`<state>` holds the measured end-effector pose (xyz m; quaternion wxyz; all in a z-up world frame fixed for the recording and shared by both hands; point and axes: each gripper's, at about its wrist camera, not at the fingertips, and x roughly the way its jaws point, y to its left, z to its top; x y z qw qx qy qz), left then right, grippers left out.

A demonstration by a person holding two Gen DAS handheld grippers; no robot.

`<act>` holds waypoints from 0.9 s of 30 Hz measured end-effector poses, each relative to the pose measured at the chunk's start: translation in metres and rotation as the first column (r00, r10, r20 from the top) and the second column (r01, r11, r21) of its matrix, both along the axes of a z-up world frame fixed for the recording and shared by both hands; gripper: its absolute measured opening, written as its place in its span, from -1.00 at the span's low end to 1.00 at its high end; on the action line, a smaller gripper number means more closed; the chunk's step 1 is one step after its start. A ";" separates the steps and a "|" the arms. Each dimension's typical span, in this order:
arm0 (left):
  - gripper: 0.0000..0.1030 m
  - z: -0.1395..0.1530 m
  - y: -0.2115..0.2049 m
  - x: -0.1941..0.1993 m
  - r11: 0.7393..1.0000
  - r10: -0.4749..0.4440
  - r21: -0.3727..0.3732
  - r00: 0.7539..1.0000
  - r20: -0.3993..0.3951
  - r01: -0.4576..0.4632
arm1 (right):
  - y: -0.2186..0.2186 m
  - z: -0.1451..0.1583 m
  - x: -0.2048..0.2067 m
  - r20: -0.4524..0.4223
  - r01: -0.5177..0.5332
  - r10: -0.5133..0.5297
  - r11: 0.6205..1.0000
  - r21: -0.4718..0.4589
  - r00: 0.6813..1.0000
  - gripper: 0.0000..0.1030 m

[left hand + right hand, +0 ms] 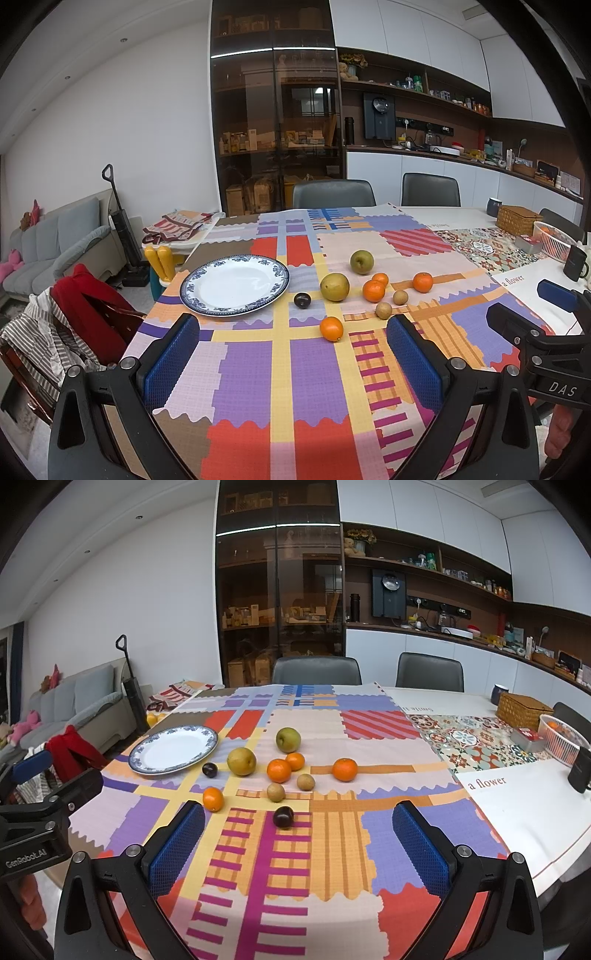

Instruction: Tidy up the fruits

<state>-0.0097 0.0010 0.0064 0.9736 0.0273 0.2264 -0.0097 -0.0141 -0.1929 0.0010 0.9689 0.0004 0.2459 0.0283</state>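
An empty white plate with a blue rim (199, 295) (138, 764) sits at the table's left. To its right, on the patchwork cloth, lie two green-yellow pears (334, 287) (288, 739), several oranges (331, 328) (345, 769), two small brown fruits (276, 792) and a dark plum (302, 300) (209, 770). A second plum (283, 816) shows only in the right wrist view. My left gripper (291, 354) is open and empty above the cloth, short of the fruit. My right gripper (298, 840) is open and empty, the near plum just ahead of it.
At the far right stand a wicker box (522, 710), a white basket holding oranges (561, 740), a dark mug (580, 770) and a small tin (528, 738). Two grey chairs (317, 670) stand behind the table. A chair draped with clothes (74, 321) is at the left.
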 end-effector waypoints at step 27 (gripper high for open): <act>1.00 -0.006 -0.003 0.006 1.000 -0.011 0.004 0.999 -0.030 0.011 | 0.006 -0.002 0.000 -0.012 -0.006 0.006 1.000 0.001 1.000 0.99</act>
